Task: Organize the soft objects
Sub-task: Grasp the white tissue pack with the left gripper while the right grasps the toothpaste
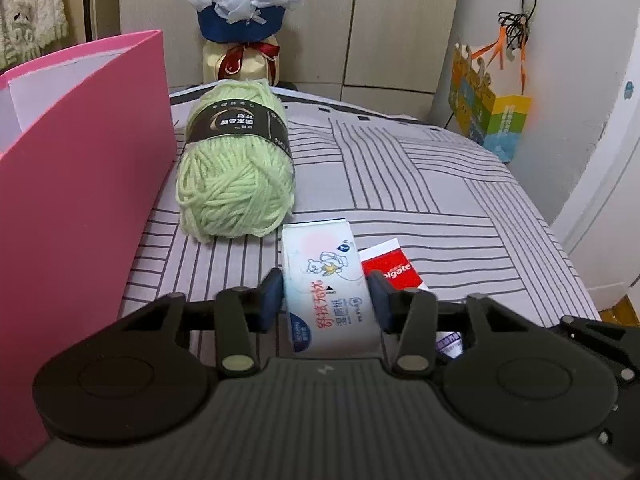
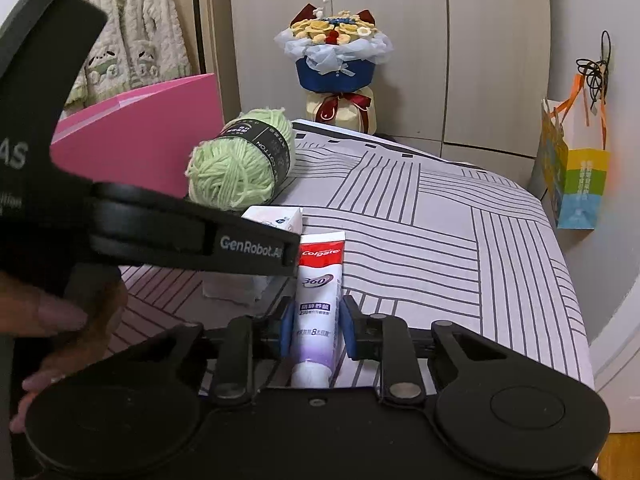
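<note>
The left hand-held gripper (image 1: 326, 300) straddles the wet-wipe pack (image 1: 328, 292), which lies flat on the striped bed (image 1: 460, 208); both blue pads touch the pack's long sides. The right hand-held gripper (image 2: 316, 330) is closed on the toothpaste tube (image 2: 318, 300), pads pressing its lower body, crimped end pointing away. The tube lies just right of the pack. The green yarn ball (image 1: 236, 164) rests beyond, beside the pink folder (image 1: 80, 160).

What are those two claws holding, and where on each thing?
Right gripper squeezes the toothpaste tube by its lower body. Left gripper straddles the wet-wipes pack mid-length; firm contact unclear.
</note>
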`<action>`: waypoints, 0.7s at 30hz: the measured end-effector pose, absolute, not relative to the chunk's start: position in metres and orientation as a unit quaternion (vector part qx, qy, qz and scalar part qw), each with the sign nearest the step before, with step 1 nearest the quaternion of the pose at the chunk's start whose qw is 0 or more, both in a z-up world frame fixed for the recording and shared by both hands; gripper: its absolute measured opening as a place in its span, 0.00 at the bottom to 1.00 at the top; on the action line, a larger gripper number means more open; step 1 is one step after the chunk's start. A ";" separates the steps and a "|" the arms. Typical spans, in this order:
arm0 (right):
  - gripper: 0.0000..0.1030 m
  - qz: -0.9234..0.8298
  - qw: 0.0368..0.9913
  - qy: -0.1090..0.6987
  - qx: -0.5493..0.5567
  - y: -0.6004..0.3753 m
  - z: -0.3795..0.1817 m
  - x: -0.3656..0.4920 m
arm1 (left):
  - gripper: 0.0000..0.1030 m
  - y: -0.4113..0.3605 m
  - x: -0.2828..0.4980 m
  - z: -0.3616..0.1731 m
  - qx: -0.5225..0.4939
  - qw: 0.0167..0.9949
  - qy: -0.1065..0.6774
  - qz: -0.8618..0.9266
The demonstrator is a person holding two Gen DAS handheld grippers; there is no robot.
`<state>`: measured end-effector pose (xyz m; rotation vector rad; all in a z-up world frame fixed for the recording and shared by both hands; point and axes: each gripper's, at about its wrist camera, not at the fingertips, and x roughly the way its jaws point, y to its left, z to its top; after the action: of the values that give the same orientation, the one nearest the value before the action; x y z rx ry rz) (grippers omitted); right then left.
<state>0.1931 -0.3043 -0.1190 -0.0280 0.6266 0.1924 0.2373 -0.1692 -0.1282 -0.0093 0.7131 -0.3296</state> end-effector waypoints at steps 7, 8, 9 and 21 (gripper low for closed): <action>0.27 0.058 0.952 0.301 0.015 -0.308 -0.116 0.185 | 0.38 -0.165 0.225 -0.126 -0.020 0.929 0.329 -0.166; 0.27 0.054 0.953 0.299 0.022 -0.309 -0.116 0.183 | 0.38 -0.164 0.222 -0.125 -0.021 0.932 0.322 -0.166; 0.27 0.050 0.953 0.297 0.027 -0.310 -0.116 0.182 | 0.38 -0.163 0.219 -0.123 -0.021 0.933 0.318 -0.166; 0.27 0.024 0.957 0.284 0.049 -0.309 -0.118 0.156 | 0.38 -0.151 0.184 -0.112 -0.024 0.940 0.286 -0.181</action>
<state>0.1565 -0.3088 -0.1178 0.1002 0.5771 0.0493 0.1838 -0.1514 -0.1116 -0.0481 0.5846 -0.3703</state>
